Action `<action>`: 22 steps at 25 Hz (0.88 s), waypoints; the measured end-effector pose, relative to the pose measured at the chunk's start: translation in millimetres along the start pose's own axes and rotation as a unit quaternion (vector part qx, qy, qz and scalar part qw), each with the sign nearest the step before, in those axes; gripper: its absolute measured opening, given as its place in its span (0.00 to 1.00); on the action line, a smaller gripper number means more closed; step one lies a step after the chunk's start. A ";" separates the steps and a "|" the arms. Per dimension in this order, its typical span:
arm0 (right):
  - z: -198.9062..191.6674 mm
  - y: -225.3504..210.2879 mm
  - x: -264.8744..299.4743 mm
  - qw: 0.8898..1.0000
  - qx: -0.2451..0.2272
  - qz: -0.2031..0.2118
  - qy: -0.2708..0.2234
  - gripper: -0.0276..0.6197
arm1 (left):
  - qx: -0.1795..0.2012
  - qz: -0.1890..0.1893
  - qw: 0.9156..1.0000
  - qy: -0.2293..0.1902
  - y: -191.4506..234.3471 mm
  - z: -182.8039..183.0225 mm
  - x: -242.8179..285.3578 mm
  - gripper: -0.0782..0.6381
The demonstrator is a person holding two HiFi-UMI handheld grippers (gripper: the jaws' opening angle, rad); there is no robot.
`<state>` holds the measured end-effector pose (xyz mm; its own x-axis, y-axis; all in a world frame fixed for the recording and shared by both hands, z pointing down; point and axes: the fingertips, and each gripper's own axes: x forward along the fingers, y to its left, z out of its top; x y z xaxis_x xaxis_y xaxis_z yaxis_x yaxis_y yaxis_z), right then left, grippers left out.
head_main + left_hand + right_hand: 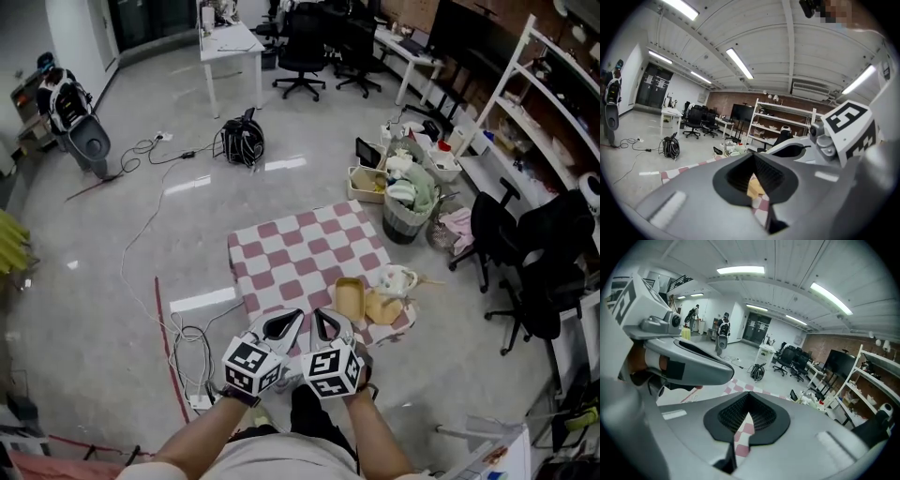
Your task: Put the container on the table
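Note:
A tan open container (350, 298) lies on the near right part of the red-and-white checked cloth (291, 253). Beside it are a tan rounded piece (382, 307) and a white jug-like item (396, 278). My left gripper (289, 321) and right gripper (325, 322) are held side by side just short of the cloth's near edge, left of the container and touching nothing. In the left gripper view the left gripper (754, 159) is shut, and a tan sliver (755, 187) shows through the slit. In the right gripper view the right gripper (749, 399) is shut over checked cloth.
A basket of laundry (407, 208) and a tray of items (370, 182) stand beyond the cloth's far right corner. Black chairs (525, 253) and shelves (544, 103) line the right. Cables and a power strip (199, 401) lie on the floor at left. A black bag (243, 141) sits farther back.

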<state>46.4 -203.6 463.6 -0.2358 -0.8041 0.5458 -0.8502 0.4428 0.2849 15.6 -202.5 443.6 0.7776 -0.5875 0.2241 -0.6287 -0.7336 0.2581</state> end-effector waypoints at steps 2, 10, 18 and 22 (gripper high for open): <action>15.4 2.7 -8.6 1.000 0.007 0.000 -0.015 0.06 | 0.003 0.002 1.000 -0.009 0.1 10.4 -9.2 0.12; 53.6 14.5 -41.9 0.998 0.028 0.006 -0.056 0.06 | 0.018 0.006 0.999 -0.041 -8.0 46.1 -43.4 0.12; 78.4 -0.5 -74.7 0.992 0.075 0.000 -0.101 0.06 | 0.027 0.005 0.997 -0.069 -23.0 81.8 -69.6 0.12; 91.7 -4.7 -88.7 0.986 0.109 -0.001 -0.129 0.06 | 0.031 0.008 0.997 -0.077 -26.6 96.3 -80.3 0.12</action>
<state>28.2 -170.8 341.6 -0.3225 -0.8915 0.3182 -0.9251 0.3680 0.0936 -28.9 -168.8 328.2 0.7634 -0.6410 0.0795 -0.6424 -0.7407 0.1965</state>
